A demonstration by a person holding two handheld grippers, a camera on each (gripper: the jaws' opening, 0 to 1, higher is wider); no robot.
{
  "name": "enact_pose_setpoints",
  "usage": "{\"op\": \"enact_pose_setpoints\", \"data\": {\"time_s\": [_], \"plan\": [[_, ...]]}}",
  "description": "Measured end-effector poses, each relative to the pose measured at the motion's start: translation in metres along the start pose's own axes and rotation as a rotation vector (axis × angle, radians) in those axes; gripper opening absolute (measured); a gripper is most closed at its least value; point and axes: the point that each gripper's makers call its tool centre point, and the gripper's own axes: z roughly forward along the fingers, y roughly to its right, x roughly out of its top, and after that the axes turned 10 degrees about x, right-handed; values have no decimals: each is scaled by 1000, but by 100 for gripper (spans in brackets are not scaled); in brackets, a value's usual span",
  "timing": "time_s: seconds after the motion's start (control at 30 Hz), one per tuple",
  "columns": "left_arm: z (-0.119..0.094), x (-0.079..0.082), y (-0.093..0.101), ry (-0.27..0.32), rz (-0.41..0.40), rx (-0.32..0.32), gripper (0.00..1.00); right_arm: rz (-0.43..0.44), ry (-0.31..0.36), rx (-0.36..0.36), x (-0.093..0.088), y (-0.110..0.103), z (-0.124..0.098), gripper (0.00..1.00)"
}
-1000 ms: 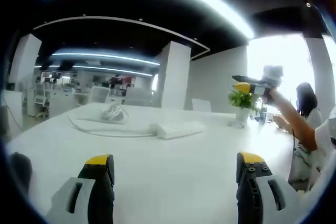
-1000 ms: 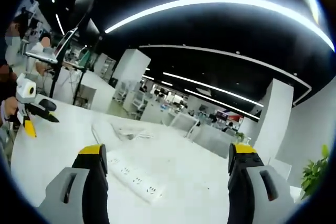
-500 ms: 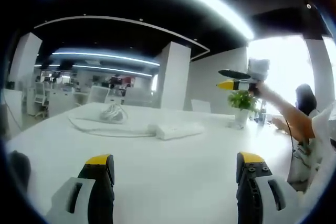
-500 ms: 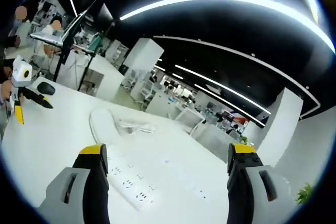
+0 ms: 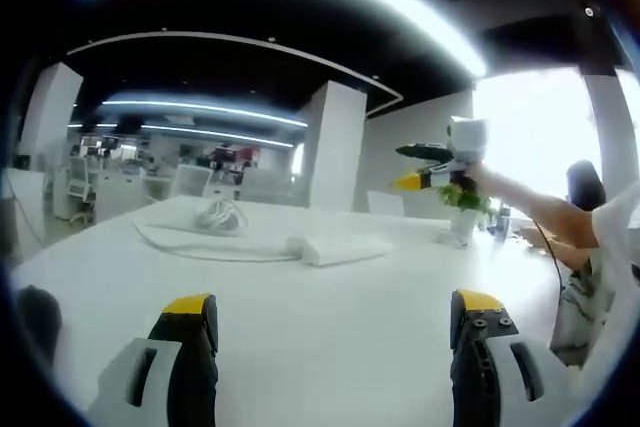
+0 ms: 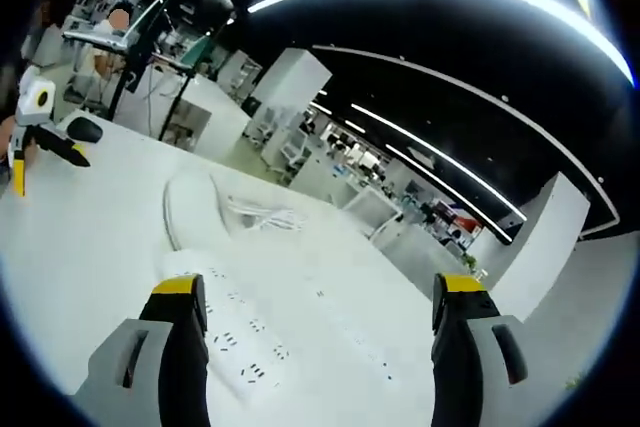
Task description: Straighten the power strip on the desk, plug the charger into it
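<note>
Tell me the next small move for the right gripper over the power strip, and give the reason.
Probably lower the right gripper onto the near end of the power strip and close. Its jaws stand open and empty, above the strip, which lies askew on the desk, with no plug in any socket.

A white bench [image 5: 330, 327] is carrying a power strip [image 6: 235, 332], its cord [image 5: 190, 247] looping to a coiled cable [image 5: 215, 212], a potted plant [image 5: 462, 212] and a mouse [image 6: 85, 129].

white power strip [image 6: 235, 332] lying flat on desk [image 6: 90, 247], coiled charger cable [image 6: 265, 215] beyond
</note>
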Motion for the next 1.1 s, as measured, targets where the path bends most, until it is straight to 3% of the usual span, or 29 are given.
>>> {"op": "enact_pose_setpoints", "data": {"time_s": [0.33, 0.77, 1.1], "plan": [[2, 0, 2, 0, 2, -5, 99, -29, -48, 49, -10, -1, 20, 92], [4, 0, 8, -4, 4, -16, 99, -53, -145, 93, -32, 12, 42, 92], [3, 1, 7, -2, 5, -13, 99, -92, -187, 140, -33, 11, 50, 92]]}}
